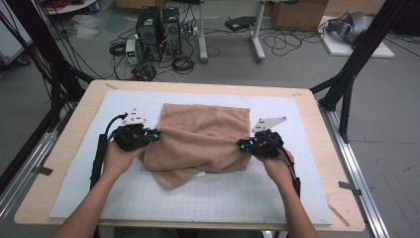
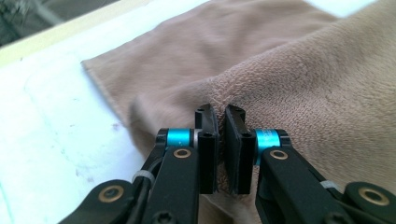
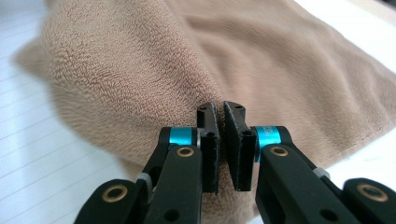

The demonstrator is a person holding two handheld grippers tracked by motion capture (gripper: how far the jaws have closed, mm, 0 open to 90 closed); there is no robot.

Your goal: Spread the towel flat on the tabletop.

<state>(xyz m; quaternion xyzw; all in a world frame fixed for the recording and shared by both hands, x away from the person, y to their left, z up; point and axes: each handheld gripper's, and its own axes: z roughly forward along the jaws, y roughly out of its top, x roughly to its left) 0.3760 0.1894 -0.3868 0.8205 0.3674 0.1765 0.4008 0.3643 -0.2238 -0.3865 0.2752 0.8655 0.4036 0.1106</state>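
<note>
The tan towel (image 1: 200, 136) lies half-folded mid-worktop (image 1: 317, 129); left tongs (image 1: 157, 135) and right tongs (image 1: 239, 144) each pinch a side edge. Soft, light, probably sags between grips; hold near corners

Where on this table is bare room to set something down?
Bare white mat lies between the towel and the near table edge, plus strips left and right. The middle is crowded: left gripper and right gripper pinch the towel's sides.
</note>
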